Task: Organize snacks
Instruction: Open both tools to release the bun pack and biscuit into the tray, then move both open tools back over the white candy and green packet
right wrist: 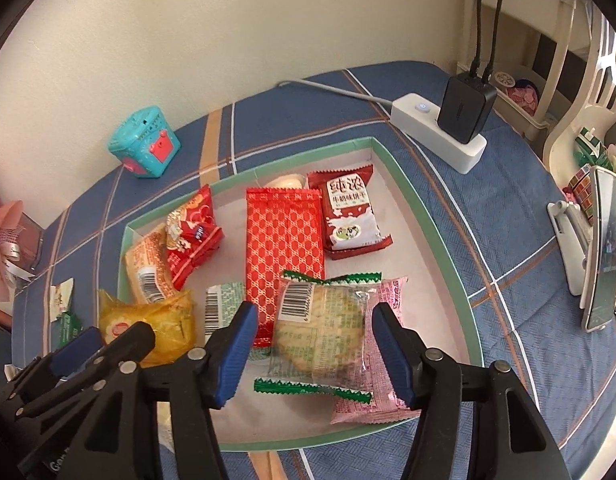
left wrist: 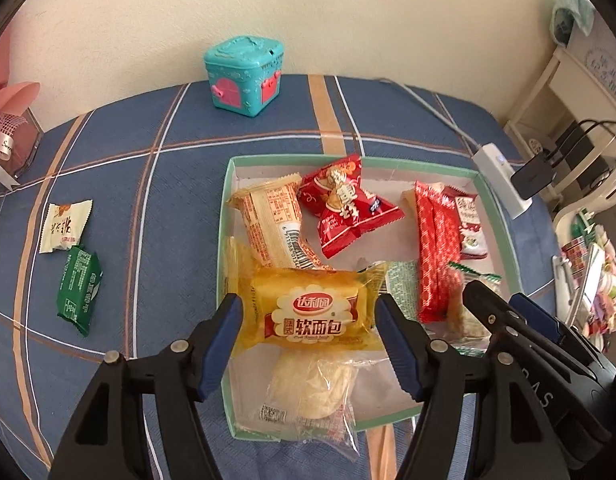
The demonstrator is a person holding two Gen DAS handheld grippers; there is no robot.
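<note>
A green-rimmed tray (left wrist: 408, 162) (right wrist: 244, 174) on the blue plaid cloth holds several snacks. My left gripper (left wrist: 308, 308) stands open at the tray's near left corner. A yellow bread pack (left wrist: 308, 312) lies between its jaws on a clear-wrapped cake (left wrist: 312, 384). My right gripper (right wrist: 314, 312) is open too, with gaps on both sides of a green-ended biscuit pack (right wrist: 320, 328) resting on a pink pack (right wrist: 384, 360). Also in the tray are a red patterned pack (right wrist: 284, 248), a dark red pack (right wrist: 350, 212) and a red pouch (left wrist: 344, 208). A white pack (left wrist: 66, 226) and a green pack (left wrist: 78, 288) lie outside, to the left.
A teal toy box (left wrist: 246, 76) stands by the wall behind the tray. A white power strip with a black charger (right wrist: 440, 136) sits behind the tray's right corner. A phone on a stand (right wrist: 604, 248) is at the right edge, a pink flower box (left wrist: 8, 136) at the far left.
</note>
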